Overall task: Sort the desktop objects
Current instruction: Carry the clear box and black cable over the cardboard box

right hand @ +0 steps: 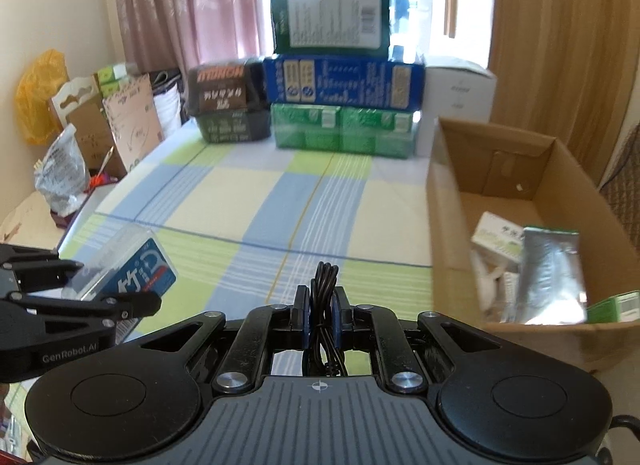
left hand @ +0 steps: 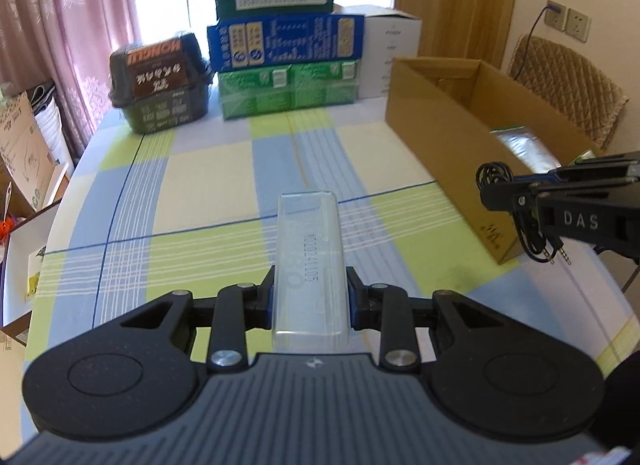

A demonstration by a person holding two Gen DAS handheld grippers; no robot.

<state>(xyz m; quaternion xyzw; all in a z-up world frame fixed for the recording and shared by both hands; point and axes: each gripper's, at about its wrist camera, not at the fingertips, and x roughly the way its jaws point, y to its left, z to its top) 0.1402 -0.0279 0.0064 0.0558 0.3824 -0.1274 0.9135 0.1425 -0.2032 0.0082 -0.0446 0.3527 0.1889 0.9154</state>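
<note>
My left gripper (left hand: 310, 297) is shut on a clear plastic case (left hand: 308, 257) and holds it above the checked tablecloth; the case's blue label shows in the right wrist view (right hand: 132, 273). My right gripper (right hand: 322, 309) is shut on a coiled black audio cable (right hand: 324, 285). In the left wrist view the cable (left hand: 496, 177) hangs from the right gripper (left hand: 520, 193) beside the cardboard box (left hand: 436, 113), its plugs dangling. The box (right hand: 448, 201) stands open on the right, with a silver pouch (right hand: 552, 277) and small packets inside.
At the table's far edge stand stacked green and blue cartons (left hand: 286, 41), a dark noodle tub (left hand: 160, 81) and a white box (left hand: 394, 53). Cardboard and bags (right hand: 60, 169) lie off the left side. A wicker chair (left hand: 568, 81) stands behind the box.
</note>
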